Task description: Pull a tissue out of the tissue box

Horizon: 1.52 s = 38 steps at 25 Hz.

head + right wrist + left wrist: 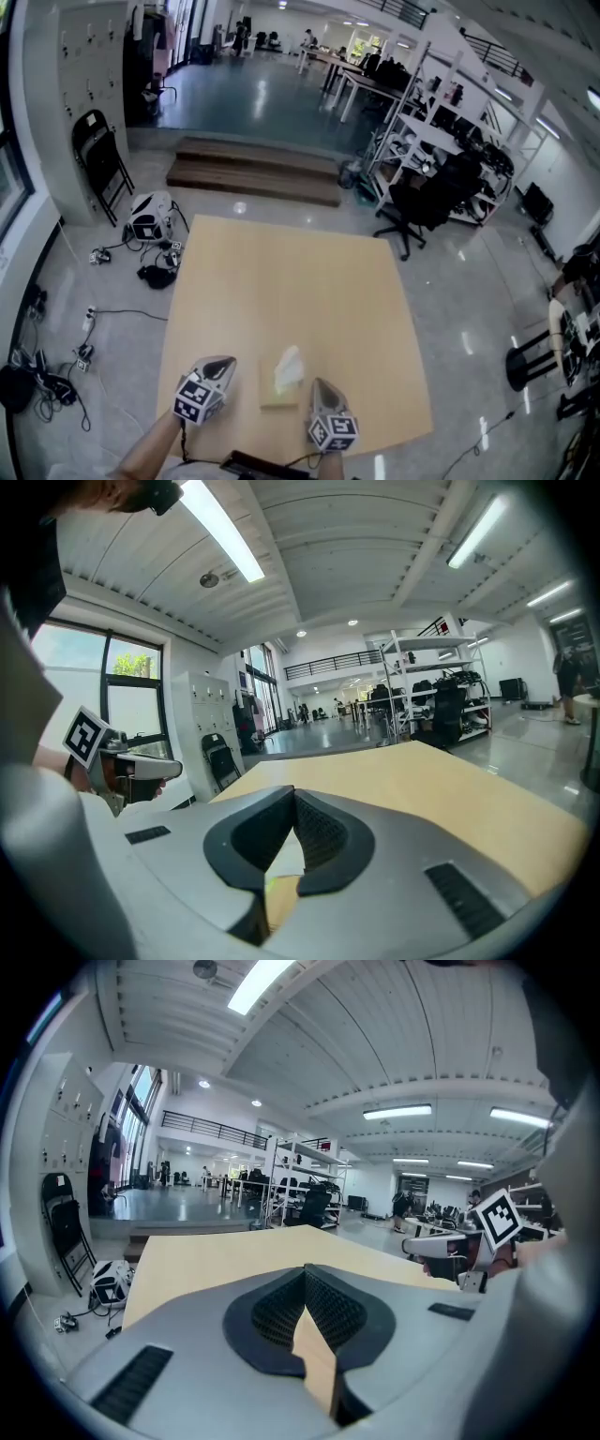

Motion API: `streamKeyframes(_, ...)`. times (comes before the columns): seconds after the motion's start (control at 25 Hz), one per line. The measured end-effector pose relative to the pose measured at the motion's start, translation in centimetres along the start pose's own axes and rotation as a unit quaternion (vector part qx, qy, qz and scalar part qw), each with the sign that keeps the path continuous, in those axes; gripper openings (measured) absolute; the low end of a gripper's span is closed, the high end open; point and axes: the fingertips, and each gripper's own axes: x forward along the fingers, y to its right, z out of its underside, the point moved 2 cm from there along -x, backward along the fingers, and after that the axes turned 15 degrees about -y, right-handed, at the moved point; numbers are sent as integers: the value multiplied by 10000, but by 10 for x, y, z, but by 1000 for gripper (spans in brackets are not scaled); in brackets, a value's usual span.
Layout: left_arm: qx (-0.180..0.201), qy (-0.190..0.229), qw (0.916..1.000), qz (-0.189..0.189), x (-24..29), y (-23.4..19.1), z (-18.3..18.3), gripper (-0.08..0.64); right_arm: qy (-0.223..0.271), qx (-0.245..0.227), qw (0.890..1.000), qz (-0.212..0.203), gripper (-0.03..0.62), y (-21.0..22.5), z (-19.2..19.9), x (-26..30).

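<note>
A flat wood-coloured tissue box (279, 392) lies near the front edge of the light wooden table (281, 281), with a white tissue (289, 367) sticking up out of its top. My left gripper (221, 367) hovers just left of the box and my right gripper (322, 385) just right of it, neither touching it. In the left gripper view the left gripper (306, 1273) has its tips together with nothing between them. The right gripper (293, 794) is shut too; a pale scrap of the tissue (285, 859) shows through the gap below its tips.
A dark flat object (267, 465) lies at the table's near edge. On the floor to the left are a white device (148, 217), cables (56, 375) and a folding chair (101, 159). A black office chair (427, 202) and shelving (441, 122) stand beyond the far right corner.
</note>
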Motion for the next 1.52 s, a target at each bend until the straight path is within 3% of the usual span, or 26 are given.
streamKeyframes(0.6,-104,-410,9991,53,40,-8,12,8,-439,278,9979,-378,9,12,18,40)
streamKeyframes(1.16,-293,-747,9968,70,60,-16,23,8,-912,345,9942,-454,11,22,38,74)
streamKeyframes(1.36,-300,-907,9954,107,62,-17,30,8,-830,570,9940,-425,12,26,36,76)
streamKeyframes(1.52,-375,-883,9953,102,65,-18,31,8,-880,727,9921,-527,52,30,40,78)
